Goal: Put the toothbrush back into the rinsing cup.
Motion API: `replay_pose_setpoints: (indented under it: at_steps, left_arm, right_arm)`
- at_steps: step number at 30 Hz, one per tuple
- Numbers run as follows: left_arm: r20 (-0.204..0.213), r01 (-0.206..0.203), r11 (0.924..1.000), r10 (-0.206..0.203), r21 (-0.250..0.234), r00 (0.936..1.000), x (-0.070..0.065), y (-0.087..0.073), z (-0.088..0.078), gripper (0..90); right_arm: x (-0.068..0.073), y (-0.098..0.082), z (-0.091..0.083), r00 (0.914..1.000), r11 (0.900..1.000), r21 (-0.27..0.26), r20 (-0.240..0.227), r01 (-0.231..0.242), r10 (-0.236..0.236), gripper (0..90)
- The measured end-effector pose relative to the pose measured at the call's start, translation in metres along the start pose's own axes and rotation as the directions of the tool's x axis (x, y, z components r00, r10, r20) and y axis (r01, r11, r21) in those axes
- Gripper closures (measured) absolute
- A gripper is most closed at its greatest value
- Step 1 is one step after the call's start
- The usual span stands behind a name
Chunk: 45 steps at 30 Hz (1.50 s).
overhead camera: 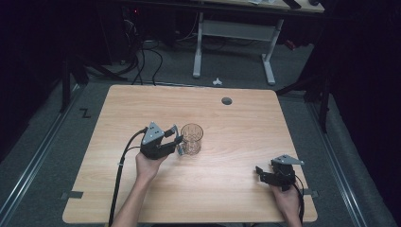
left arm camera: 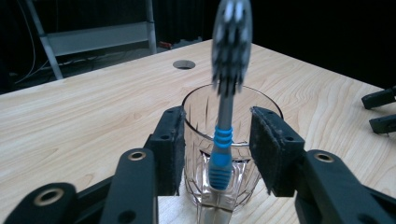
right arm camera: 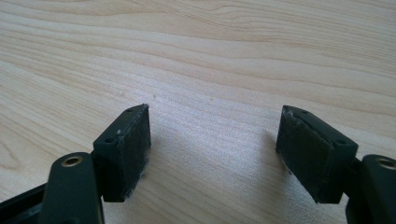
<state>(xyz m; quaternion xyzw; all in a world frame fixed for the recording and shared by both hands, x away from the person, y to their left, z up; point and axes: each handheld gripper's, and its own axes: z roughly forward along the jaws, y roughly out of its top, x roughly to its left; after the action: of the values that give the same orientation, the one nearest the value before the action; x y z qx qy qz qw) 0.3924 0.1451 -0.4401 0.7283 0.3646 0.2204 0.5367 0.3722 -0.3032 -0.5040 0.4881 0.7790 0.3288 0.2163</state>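
Toothbrush (left arm camera: 224, 140) stands in the glass (left arm camera: 201, 116) mid-frame; left tongs (left arm camera: 219, 140) and right tongs (right arm camera: 212, 154) both gape wide.

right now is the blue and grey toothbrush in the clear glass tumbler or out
In: the blue and grey toothbrush stands bristles-up inside the clear glass tumbler, handle reaching its base.

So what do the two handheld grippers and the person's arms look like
Both grippers, left and right, are black, each topped by a grey three-cornered plate. Their jaws are black links with brass-coloured pivot holes, ending in flat, dark, worn pads. A black cable trails from the left one. The forearms are bare, with no sleeves in sight.
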Motion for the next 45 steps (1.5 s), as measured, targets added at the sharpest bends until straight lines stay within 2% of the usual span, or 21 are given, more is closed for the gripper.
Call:
replay_pose_setpoints:
  at_steps: [8,20,24,27,45]
  left_arm:
    - [-0.007,0.033,0.9995,-0.033,0.001,0.9994,0.004,-0.004,-0.009,49.2]
    - [-0.007,0.034,0.9991,-0.034,0.024,0.9994,0.001,-0.002,-0.017,44.6]
    - [-0.012,0.023,0.9993,-0.023,0.031,0.9997,0.0,-0.001,-0.021,43.5]
    - [-0.018,0.016,0.9995,-0.016,0.026,0.9997,-0.001,-0.001,-0.024,43.4]
    - [-0.059,0.04,0.9991,-0.039,0.017,0.9975,0.003,-0.013,-0.044,45.5]
  right_arm:
    - [0.0,0.0,0.0,1.0,1.0,0.0,0.0,0.0,0.0,26.5]
    - [0.0,0.0,0.0,1.0,1.0,0.0,0.0,0.0,0.0,26.5]
    - [0.0,0.0,0.0,1.0,1.0,0.0,0.0,0.0,0.0,26.5]
    - [0.0,0.0,0.0,1.0,1.0,0.0,0.0,0.0,0.0,26.5]
    - [0.0,0.0,0.0,1.0,1.0,0.0,0.0,0.0,0.0,26.5]
